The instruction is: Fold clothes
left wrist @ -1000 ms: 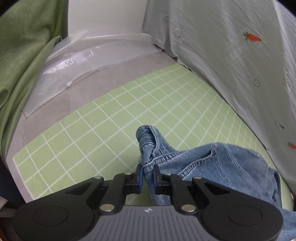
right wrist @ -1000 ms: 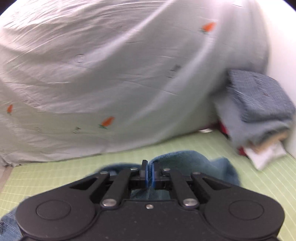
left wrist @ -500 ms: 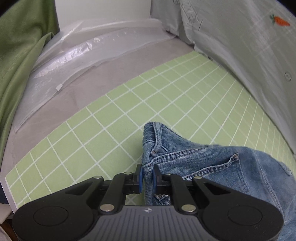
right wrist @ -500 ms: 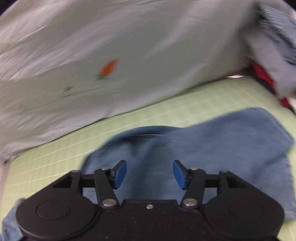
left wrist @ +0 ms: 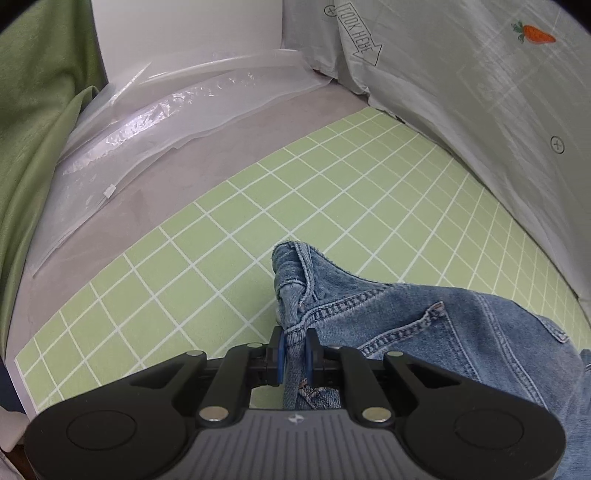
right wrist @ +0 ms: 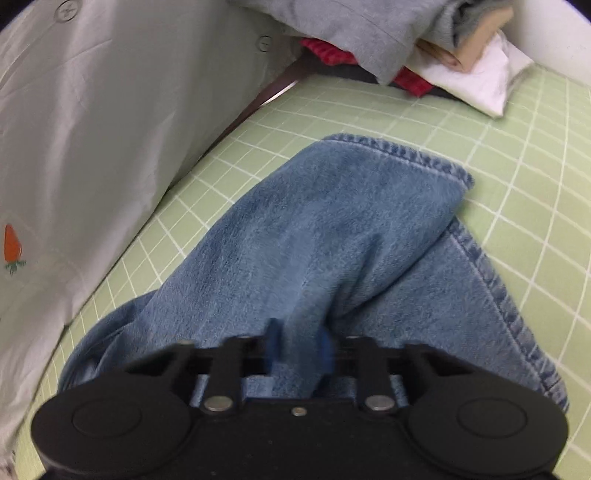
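jeans [left wrist: 461,325] on green grid mat [left wrist: 258,229], white wall [left wrist: 184,33]

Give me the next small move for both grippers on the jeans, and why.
Probably pull the two grips apart to flatten the denim on the green grid mat. The left gripper is shut on the waistband of the jeans; the right gripper pinches a raised ridge of leg fabric, and the cloth between lies bunched.
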Tool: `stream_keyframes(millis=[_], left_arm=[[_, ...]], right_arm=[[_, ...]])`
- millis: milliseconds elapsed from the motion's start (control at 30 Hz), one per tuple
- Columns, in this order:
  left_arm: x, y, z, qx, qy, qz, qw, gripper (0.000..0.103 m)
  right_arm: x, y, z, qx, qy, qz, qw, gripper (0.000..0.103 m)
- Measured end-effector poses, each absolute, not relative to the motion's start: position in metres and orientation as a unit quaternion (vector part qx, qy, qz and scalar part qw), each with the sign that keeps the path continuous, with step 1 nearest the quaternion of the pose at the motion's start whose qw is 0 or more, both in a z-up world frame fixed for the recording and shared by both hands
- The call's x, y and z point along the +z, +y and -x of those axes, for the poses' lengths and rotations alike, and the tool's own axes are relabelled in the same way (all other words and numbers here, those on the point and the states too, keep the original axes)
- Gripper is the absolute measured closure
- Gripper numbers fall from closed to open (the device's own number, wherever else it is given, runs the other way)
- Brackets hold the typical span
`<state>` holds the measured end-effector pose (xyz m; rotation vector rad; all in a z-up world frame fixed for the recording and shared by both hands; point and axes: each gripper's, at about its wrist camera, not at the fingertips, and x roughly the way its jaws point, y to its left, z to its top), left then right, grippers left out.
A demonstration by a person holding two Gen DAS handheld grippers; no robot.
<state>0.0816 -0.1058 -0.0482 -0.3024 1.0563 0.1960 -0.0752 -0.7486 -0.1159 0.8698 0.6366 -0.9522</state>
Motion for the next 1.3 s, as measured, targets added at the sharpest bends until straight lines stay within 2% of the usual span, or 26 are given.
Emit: stream_keyframes(millis=[100, 333, 433, 633, 1000, 1300], left_arm=[[-0.036, -0.105, -0.068, 0.082, 0.484, 0.147, 0.858, 0.091], [-0.015, -0.094, -0.035, 0.06, 0.451, 0.165, 0.875, 0.091], [-0.014, -0.09, -0.018, 0.058, 0.452, 0.166, 0.875, 0.091], [-0.018, -0.091, 0.012, 0.052, 0.463, 0.149, 0.872, 0.091], [-0.034, -0.107, 0.009, 0.082, 0.485, 0.14, 0.859, 0.091], [-0.062, -0.126, -0.059, 0.127, 0.513, 0.161, 0.833, 0.092]], right_arm=[[-0.09, -0.732, 0.09, -0.435, 0.253, -0.364, 0.784, 0.098], [0.005, -0.674, 0.165, -0.452, 0.187, -0.208, 0.847, 0.098], [0.01, -0.662, 0.198, -0.446, 0.207, -0.193, 0.849, 0.098], [-0.041, -0.645, 0.229, -0.403, 0.301, -0.242, 0.83, 0.098], [-0.128, -0.659, 0.183, -0.345, 0.399, -0.27, 0.806, 0.097], [-0.133, -0.696, 0.099, -0.334, 0.421, -0.222, 0.813, 0.097]])
